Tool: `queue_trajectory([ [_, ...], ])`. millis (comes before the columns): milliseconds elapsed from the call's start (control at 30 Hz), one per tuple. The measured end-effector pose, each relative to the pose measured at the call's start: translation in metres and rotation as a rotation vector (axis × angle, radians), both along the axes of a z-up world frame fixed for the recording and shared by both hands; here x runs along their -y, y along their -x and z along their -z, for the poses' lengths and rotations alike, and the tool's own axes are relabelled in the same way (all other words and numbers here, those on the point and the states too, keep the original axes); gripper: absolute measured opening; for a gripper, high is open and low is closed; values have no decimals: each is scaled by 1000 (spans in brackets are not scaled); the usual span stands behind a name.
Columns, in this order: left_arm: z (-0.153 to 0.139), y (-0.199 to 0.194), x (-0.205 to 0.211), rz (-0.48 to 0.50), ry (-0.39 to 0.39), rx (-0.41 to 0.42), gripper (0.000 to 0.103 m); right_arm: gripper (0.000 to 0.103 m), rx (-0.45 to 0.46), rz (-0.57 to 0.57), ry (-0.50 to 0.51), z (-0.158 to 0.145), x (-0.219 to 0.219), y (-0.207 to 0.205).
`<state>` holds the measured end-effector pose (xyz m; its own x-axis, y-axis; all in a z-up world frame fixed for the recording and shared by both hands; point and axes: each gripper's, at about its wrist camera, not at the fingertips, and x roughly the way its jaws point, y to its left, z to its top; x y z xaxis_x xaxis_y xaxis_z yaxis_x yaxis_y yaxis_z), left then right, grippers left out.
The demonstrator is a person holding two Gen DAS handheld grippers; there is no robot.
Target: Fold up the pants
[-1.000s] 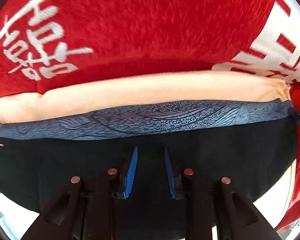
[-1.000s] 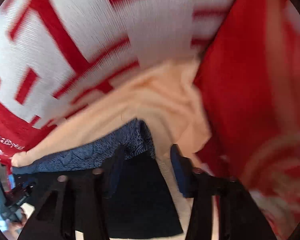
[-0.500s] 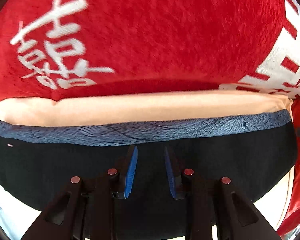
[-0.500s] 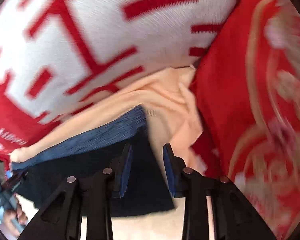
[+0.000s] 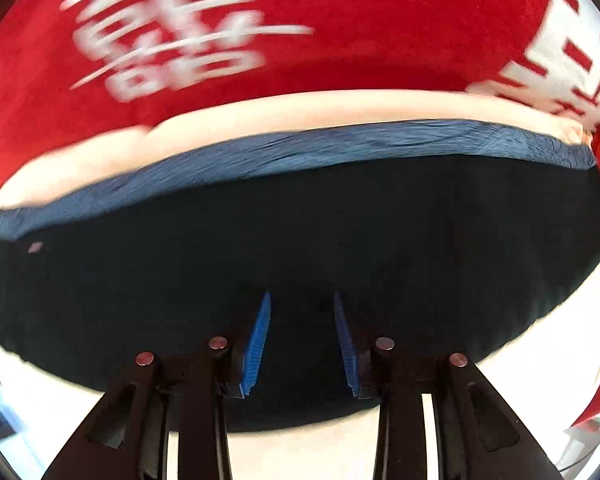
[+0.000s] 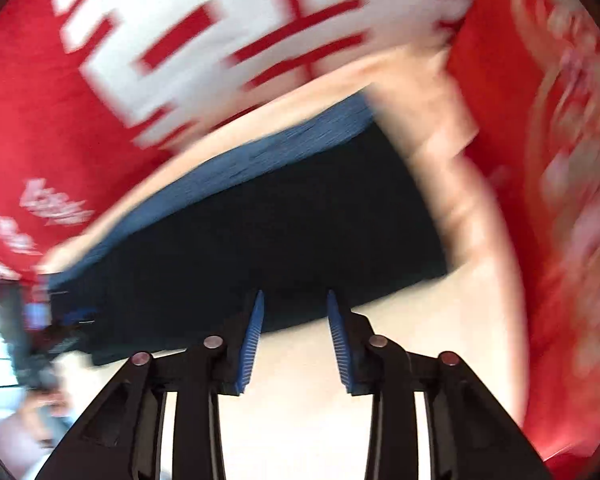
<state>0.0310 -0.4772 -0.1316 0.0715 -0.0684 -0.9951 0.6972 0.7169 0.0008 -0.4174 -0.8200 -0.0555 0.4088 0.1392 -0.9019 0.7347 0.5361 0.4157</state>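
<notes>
The left gripper [image 5: 302,300] hangs over the folded black pants [image 5: 260,248], jaws opening, gripping nothing. The right gripper [image 6: 295,298], jaws also opening, holds nothing at the pants' edge.

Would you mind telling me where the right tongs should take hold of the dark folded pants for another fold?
Probably the near right corner of the dark pants, coming from the pale surface on the near side. There the edges lie flat and exposed. The right tongs, opening and empty, hover near that edge.
</notes>
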Motion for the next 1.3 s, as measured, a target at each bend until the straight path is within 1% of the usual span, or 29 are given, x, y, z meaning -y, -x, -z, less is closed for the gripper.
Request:
queue_trajectory([
  [67,-9,-22,-28,-60,4,3,35,39,67,-19,-104,1,-36,-15],
  [133,-13,-44,-52,-98,4,8,35,39,148,-44,-239,8,-81,-44],
  [200,-12,-74,-76,-113,-31,47,35,39,210,-44,-348,21,-127,-67],
  [233,-5,-80,-100,-119,-47,66,35,39,230,-42,-411,31,-152,-85],
  [267,-3,-99,-115,-130,-69,91,35,39,240,-42,-445,45,-176,-97],
  [367,2,-142,-150,-170,-95,138,35,39,287,-32,-526,66,-232,-138],
  [400,5,-152,-158,-179,-99,144,35,39,298,-28,-538,79,-254,-151],
  [433,9,-164,-168,-190,-101,147,35,39,299,-29,-543,90,-262,-162],
  [467,12,-167,-177,-199,-79,137,42,39,292,-31,-543,97,-268,-171],
  [500,7,-164,-199,-202,-36,112,42,39,288,-29,-547,103,-274,-178],
  [533,8,-165,-203,-202,6,94,42,39,286,-23,-549,106,-280,-178],
  [633,7,-158,-203,-158,34,127,42,40,294,-5,-552,117,-284,-185],
  [667,8,-157,-205,-160,49,133,42,40,295,0,-555,115,-289,-178],
  [733,7,-154,-213,-173,73,127,42,37,289,11,-560,116,-289,-182],
  [767,8,-151,-217,-174,80,122,42,30,285,11,-558,116,-289,-184],
  [800,8,-155,-230,-174,85,114,42,10,272,6,-535,112,-289,-191],
  [833,7,-156,-231,-172,88,105,42,10,269,-5,-513,105,-290,-194],
  [933,3,-158,-244,-139,98,94,42,9,313,-40,-438,74,-296,-192],
  [967,1,-161,-253,-127,105,95,42,9,290,-46,-411,73,-300,-187],
  [1000,3,-161,-256,-109,112,103,42,5,249,-46,-397,80,-303,-184],
  [1033,9,-158,-253,-93,110,114,42,5,205,-28,-406,94,-305,-178],
  [1067,10,-155,-252,-79,102,128,42,5,190,-11,-419,102,-305,-176],
  [1100,5,-144,-250,-78,97,130,42,4,214,12,-446,107,-304,-171],
  [1133,-1,-136,-249,-84,94,125,42,9,200,3,-451,106,-304,-168],
  [1167,-3,-135,-248,-91,88,114,42,13,160,-25,-442,102,-305,-167],
  [1200,-4,-139,-245,-93,75,104,42,14,109,-81,-431,95,-306,-165],
  [1233,-16,-128,-234,-91,55,100,42,14,96,-117,-415,85,-304,-161],
  [1267,-22,-123,-230,-87,38,105,42,14,104,-148,-370,69,-296,-157],
  [1300,-31,-115,-223,-76,43,110,42,14,111,-171,-313,54,-286,-157],
])
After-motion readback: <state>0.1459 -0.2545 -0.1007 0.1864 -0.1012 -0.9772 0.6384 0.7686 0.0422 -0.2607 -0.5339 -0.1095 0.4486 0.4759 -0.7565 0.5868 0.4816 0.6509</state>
